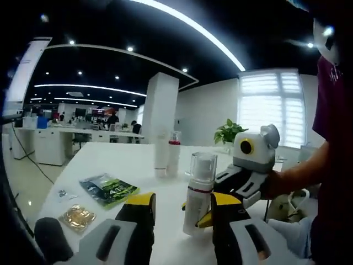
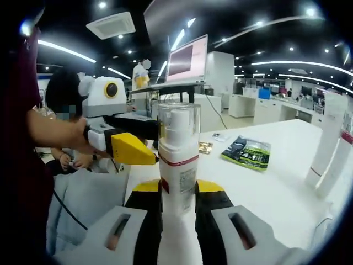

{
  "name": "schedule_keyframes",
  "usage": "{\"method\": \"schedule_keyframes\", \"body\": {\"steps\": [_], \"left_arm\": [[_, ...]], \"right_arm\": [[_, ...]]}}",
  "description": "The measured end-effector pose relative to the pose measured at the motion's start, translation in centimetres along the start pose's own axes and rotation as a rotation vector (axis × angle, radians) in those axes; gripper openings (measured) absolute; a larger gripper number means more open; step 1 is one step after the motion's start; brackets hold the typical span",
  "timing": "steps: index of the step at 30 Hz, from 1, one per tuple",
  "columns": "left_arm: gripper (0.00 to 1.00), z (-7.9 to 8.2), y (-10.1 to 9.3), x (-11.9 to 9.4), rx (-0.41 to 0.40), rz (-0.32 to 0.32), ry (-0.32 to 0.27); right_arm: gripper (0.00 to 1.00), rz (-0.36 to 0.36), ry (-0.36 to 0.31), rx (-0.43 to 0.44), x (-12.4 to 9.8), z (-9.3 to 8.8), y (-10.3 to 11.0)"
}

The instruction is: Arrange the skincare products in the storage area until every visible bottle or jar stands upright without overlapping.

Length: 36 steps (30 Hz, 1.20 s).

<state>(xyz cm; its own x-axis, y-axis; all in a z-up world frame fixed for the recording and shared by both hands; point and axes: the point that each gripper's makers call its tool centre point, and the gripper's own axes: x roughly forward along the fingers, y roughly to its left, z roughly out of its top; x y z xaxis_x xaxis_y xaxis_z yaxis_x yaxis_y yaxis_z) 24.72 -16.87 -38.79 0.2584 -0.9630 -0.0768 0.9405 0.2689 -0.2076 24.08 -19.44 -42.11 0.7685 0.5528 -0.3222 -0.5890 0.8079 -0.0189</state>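
A white pump bottle (image 1: 197,194) with a clear cap and a red band stands upright near the table's front edge. My right gripper (image 2: 179,190) is shut on its lower body (image 2: 177,165). It reaches in from the right in the left gripper view (image 1: 205,208). My left gripper (image 1: 182,205) is open, and the bottle stands just ahead of its right jaw. The left gripper (image 2: 144,141) comes in from the left in the right gripper view, with its yellow tip beside the bottle. A white tube (image 1: 160,157) and a red-capped bottle (image 1: 174,152) stand upright together further back.
A green packet (image 1: 110,190), a gold sachet (image 1: 77,216) and a small clear packet (image 1: 66,194) lie flat on the white table (image 1: 127,160). A potted plant (image 1: 227,132) stands at the far edge. A person's arm (image 1: 300,174) holds the right gripper.
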Motion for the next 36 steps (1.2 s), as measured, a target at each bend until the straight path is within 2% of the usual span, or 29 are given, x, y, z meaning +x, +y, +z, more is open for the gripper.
{"method": "schedule_keyframes", "body": {"steps": [4,7,14,24,36], "left_arm": [[0.40,-0.5,0.4,-0.5,-0.019,0.060,-0.019],[0.40,-0.8,0.1,-0.6,-0.029,0.070,-0.022],[0.40,-1.2,-0.6,-0.3,-0.018,0.065,-0.016],[0.40,-1.4,-1.0,-0.2,-0.023,0.067,-0.021],[0.40,-1.1,-0.3,-0.4,-0.038,0.087,-0.037]], "right_arm": [[0.20,-0.068,-0.008,0.014,-0.2,0.2,-2.3],[0.20,-0.111,-0.021,0.033,-0.4,0.6,-4.1],[0.20,-0.180,-0.042,0.074,-0.8,1.1,-7.9],[0.20,-0.289,-0.037,0.071,-1.2,1.5,-13.3],[0.20,-0.385,-0.015,0.108,-1.8,0.3,-18.3]]}}
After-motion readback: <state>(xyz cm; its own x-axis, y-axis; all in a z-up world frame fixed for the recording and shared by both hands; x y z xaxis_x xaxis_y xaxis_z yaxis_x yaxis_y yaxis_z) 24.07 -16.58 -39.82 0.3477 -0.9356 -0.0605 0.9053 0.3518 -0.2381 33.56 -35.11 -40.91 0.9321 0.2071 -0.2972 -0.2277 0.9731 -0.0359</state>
